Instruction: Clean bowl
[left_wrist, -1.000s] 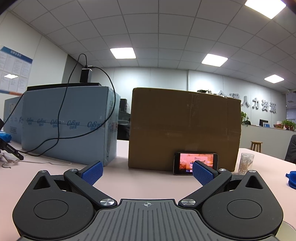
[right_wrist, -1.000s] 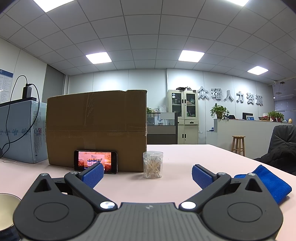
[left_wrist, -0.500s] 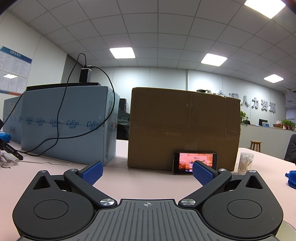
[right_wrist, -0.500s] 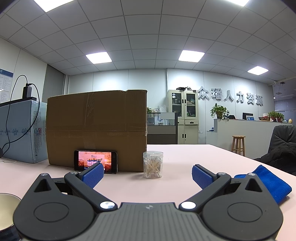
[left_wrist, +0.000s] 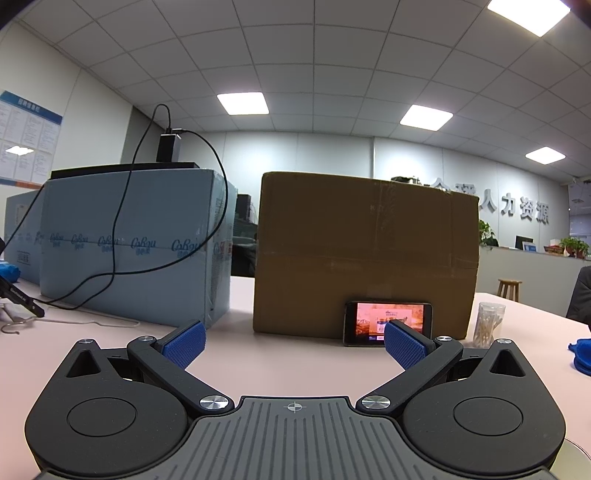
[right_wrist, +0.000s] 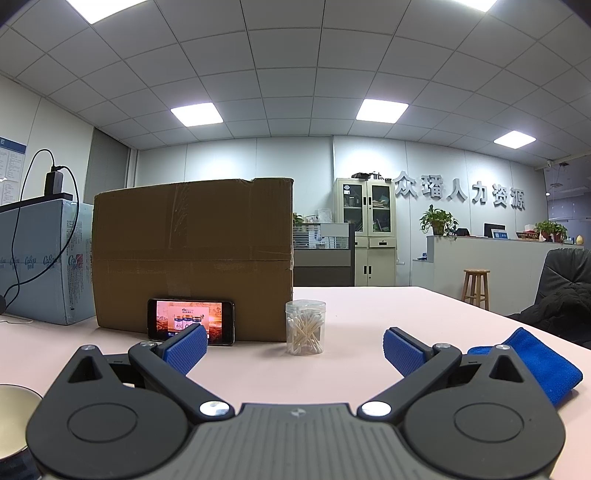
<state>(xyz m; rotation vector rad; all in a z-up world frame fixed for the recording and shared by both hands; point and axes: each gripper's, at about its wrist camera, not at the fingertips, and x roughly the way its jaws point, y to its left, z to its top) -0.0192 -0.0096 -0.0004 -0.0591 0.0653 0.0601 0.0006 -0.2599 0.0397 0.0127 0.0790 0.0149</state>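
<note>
A metal bowl (right_wrist: 14, 413) shows only as a pale rim at the lower left of the right wrist view, mostly hidden behind the gripper body. A folded blue cloth (right_wrist: 543, 365) lies on the pink table to the right of my right gripper (right_wrist: 293, 349), which is open and empty. My left gripper (left_wrist: 293, 343) is also open with nothing between its blue pads. An edge of the blue cloth (left_wrist: 581, 354) shows at the far right of the left wrist view, and a sliver of the bowl's rim (left_wrist: 580, 456) at the bottom right corner.
A brown cardboard box (right_wrist: 192, 254) stands ahead with a phone (right_wrist: 190, 321) leaning on it and a clear jar of cotton swabs (right_wrist: 306, 326) beside. A light blue box (left_wrist: 133, 243) with a black cable stands at the left. A wire hook (left_wrist: 14, 326) lies near the left edge.
</note>
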